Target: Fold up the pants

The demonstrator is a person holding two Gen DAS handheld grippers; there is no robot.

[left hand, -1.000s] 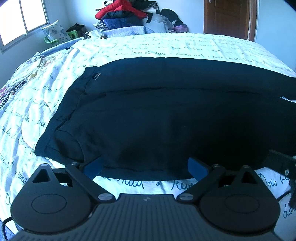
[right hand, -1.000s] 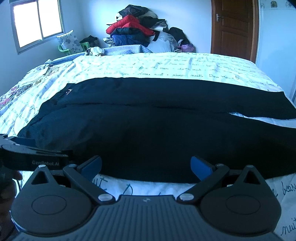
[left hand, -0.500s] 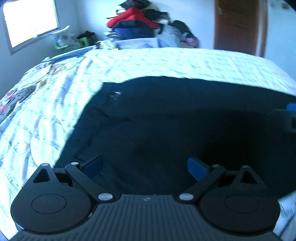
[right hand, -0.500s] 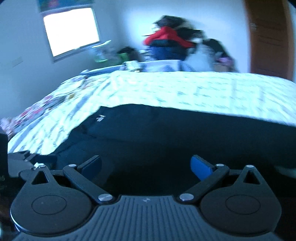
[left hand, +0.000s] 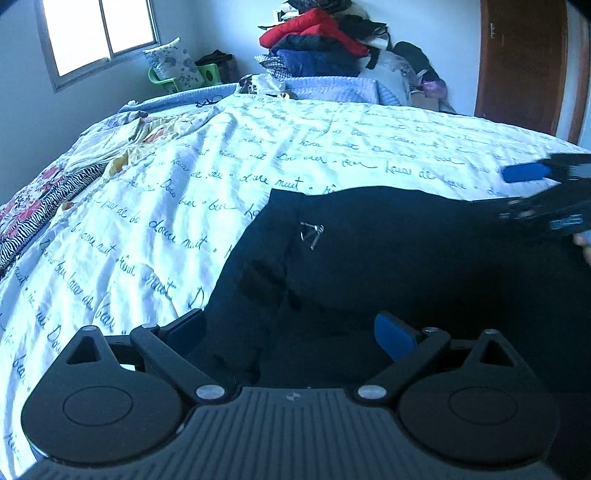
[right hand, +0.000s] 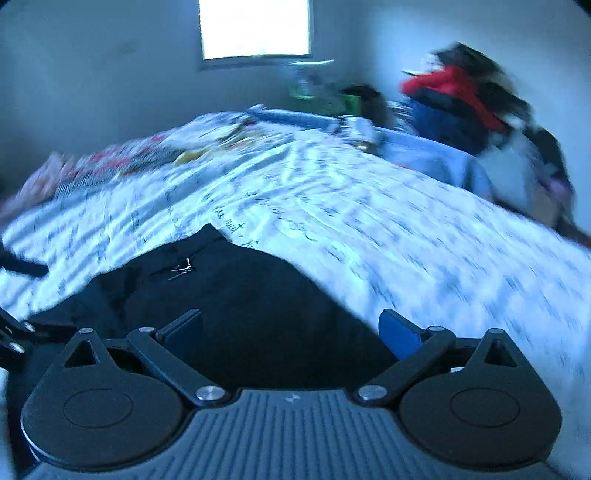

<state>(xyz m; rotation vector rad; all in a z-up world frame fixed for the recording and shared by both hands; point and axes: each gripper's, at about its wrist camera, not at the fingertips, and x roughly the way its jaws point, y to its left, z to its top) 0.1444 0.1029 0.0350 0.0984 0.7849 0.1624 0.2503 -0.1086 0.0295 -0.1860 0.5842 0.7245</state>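
Dark navy pants (left hand: 388, 258) lie flat on the bed, their waist end with a small white logo (left hand: 312, 232) toward the left. My left gripper (left hand: 291, 332) is open and empty, low over the waist area. My right gripper (right hand: 291, 328) is open and empty over the pants (right hand: 240, 295) near their far edge; its view is blurred. The right gripper also shows at the right edge of the left wrist view (left hand: 546, 195), above the pants.
The bed has a white sheet with blue script (left hand: 221, 177). Patterned cloths (left hand: 55, 192) lie at its left side. A pile of clothes (left hand: 317, 40) stands at the back, a wooden door (left hand: 524, 62) at the right, a window (left hand: 96, 33) at the left.
Both grippers have moved forward and swung left over the pants toward the waist end. The right gripper has turned sharply toward the window. Both stay open.
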